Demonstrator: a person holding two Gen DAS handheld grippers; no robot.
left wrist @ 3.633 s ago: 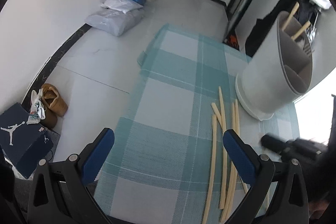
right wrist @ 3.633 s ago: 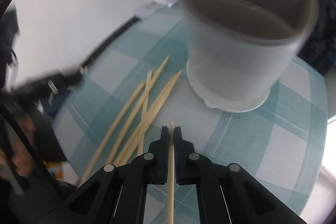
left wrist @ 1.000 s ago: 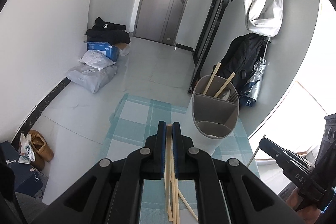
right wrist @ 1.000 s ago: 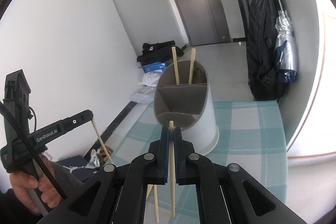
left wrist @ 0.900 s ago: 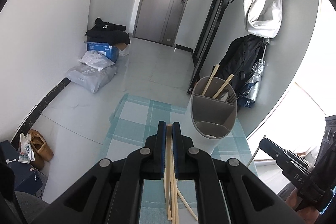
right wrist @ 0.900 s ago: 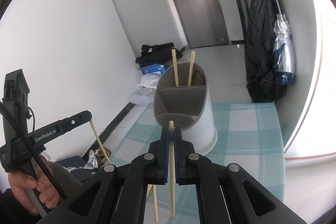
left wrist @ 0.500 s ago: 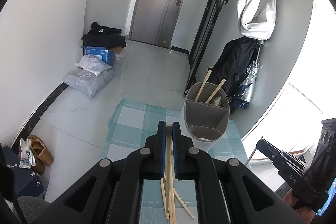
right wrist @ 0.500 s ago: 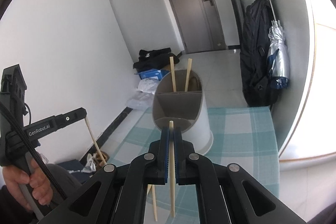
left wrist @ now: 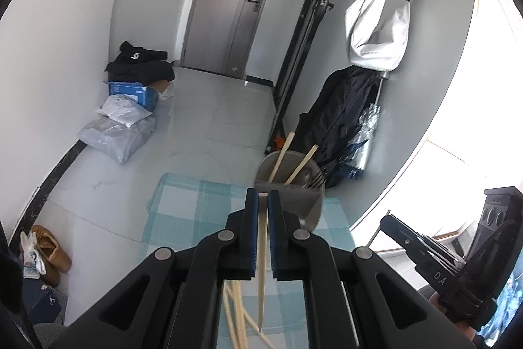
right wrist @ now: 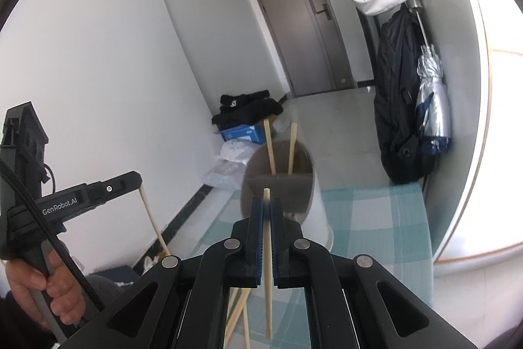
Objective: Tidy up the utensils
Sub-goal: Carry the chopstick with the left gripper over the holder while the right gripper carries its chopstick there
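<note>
My left gripper (left wrist: 262,197) is shut on a wooden chopstick (left wrist: 261,267) that hangs down between its blue pads. My right gripper (right wrist: 267,201) is likewise shut on a wooden chopstick (right wrist: 268,280). Both hover above and short of the grey divided utensil holder (left wrist: 310,201) (right wrist: 310,182), which stands on the teal checked tablecloth (left wrist: 183,205) (right wrist: 376,218). Two chopsticks (left wrist: 294,162) (right wrist: 279,146) stand in its far compartment beside metal cutlery (left wrist: 315,179). Several loose chopsticks (left wrist: 240,316) (right wrist: 237,313) lie on the cloth below. The left gripper (right wrist: 139,182) with its chopstick shows at the left of the right wrist view.
A hand (right wrist: 39,287) grips the left tool's handle. The right tool (left wrist: 421,244) shows at the right edge of the left wrist view. Beyond the table: a dark backpack (left wrist: 340,110), folded umbrella (right wrist: 431,90), white bag (left wrist: 379,28), parcels (left wrist: 121,130), shoes (left wrist: 49,251).
Both grippers have risen with their chopsticks, so the holder and tablecloth sit lower and smaller in both views. The jaws stayed shut on the chopsticks.
</note>
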